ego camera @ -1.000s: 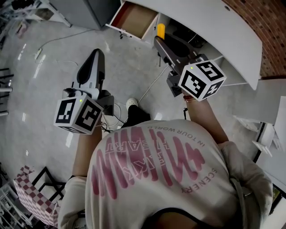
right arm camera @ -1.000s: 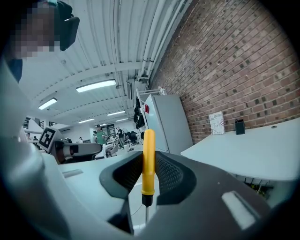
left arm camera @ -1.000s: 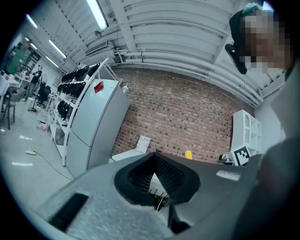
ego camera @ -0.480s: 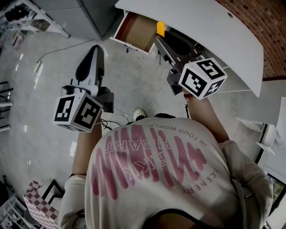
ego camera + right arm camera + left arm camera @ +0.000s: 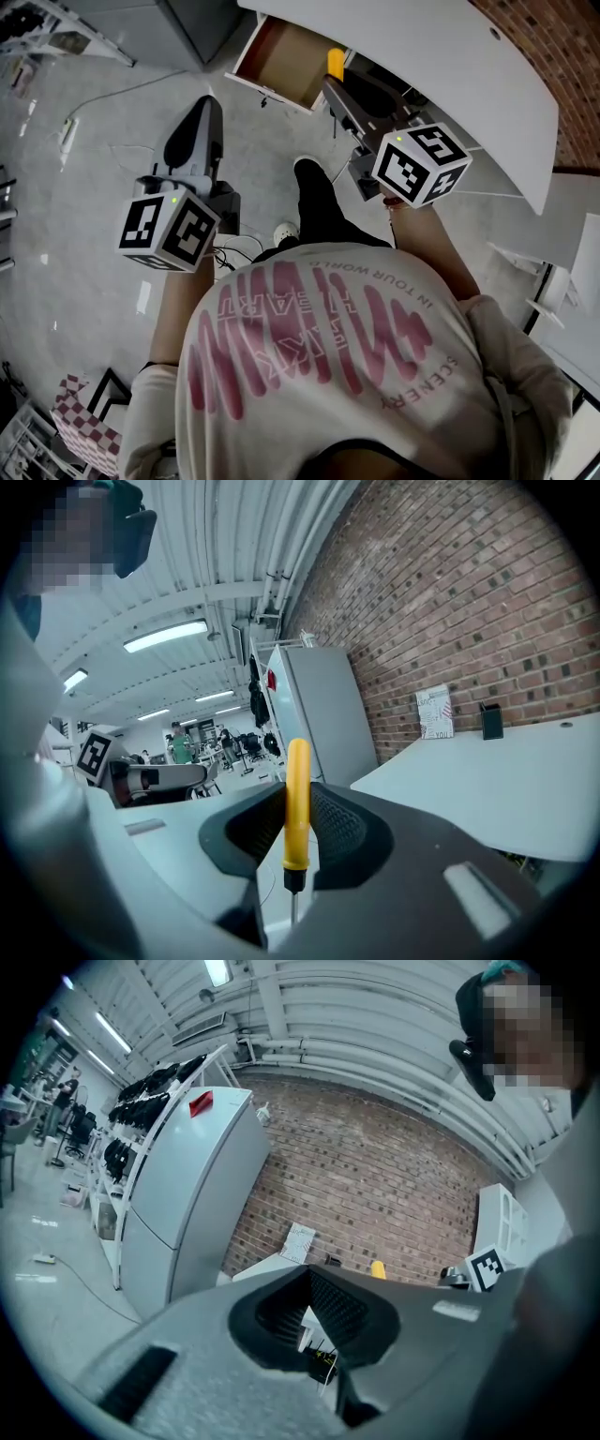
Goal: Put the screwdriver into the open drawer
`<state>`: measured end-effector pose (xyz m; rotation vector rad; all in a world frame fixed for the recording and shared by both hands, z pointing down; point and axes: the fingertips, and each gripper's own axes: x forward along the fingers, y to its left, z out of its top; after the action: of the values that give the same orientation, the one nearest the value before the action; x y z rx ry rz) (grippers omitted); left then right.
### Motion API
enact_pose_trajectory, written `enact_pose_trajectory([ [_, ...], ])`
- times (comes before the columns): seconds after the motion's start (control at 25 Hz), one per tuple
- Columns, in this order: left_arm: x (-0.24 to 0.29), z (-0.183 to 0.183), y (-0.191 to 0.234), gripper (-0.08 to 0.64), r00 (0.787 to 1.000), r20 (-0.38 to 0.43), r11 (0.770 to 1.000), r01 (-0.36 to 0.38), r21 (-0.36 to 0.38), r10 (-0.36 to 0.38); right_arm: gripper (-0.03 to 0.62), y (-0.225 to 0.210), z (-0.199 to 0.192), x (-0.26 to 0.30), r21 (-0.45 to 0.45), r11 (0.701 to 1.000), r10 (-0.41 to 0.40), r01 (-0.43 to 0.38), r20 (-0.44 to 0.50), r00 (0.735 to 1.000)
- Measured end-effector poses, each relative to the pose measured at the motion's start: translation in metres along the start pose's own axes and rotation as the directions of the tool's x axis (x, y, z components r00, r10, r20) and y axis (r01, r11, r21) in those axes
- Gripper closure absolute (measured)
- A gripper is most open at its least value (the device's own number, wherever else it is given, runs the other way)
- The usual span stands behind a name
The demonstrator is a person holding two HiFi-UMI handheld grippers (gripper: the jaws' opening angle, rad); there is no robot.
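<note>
Closer to the open drawer (image 5: 284, 45) than a second before, the yellow-handled screwdriver (image 5: 297, 803) stood upright, pinched by the right hand-held gripper (image 5: 296, 841) just beside that drawer. The left hand-held gripper (image 5: 202, 114), pressed together and empty, hung farther back from it.

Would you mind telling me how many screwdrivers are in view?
1: a yellow-handled screwdriver, clamped handle-up between the jaws of the right gripper, short of the open drawer. Others may be hidden from view.
</note>
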<state>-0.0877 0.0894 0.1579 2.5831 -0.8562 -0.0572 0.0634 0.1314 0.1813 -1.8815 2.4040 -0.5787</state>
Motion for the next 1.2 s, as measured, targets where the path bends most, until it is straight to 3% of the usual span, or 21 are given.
enact_pose_trajectory([
  [0.4, 0.073, 0.004, 0.07, 0.558, 0.985, 0.005, 0.985, -0.172, -0.025, 0.172, 0.499, -0.069, 0.016, 0.103, 0.043, 0.992, 0.117, -0.115, -0.052, 0.992],
  [0.72, 0.128, -0.001, 0.11, 0.558, 0.955, 0.006, 0.952, -0.294, -0.091, 0.296, 0.499, -0.103, 0.026, 0.182, 0.044, 0.97, 0.241, -0.237, -0.13, 0.962],
  [1.0, 0.15, -0.023, 0.14, 0.558, 0.924, -0.014, 0.915, -0.379, -0.134, 0.381, 0.499, -0.11, -0.028, 0.232, 0.054, 0.943, 0.331, -0.329, -0.285, 0.9],
  [1.2, 0.152, -0.044, 0.148, 0.558, 0.905, -0.04, 0.889, -0.425, -0.169, 0.424, 0.497, -0.107, -0.086, 0.244, 0.046, 0.919, 0.375, -0.392, -0.414, 0.829],
])
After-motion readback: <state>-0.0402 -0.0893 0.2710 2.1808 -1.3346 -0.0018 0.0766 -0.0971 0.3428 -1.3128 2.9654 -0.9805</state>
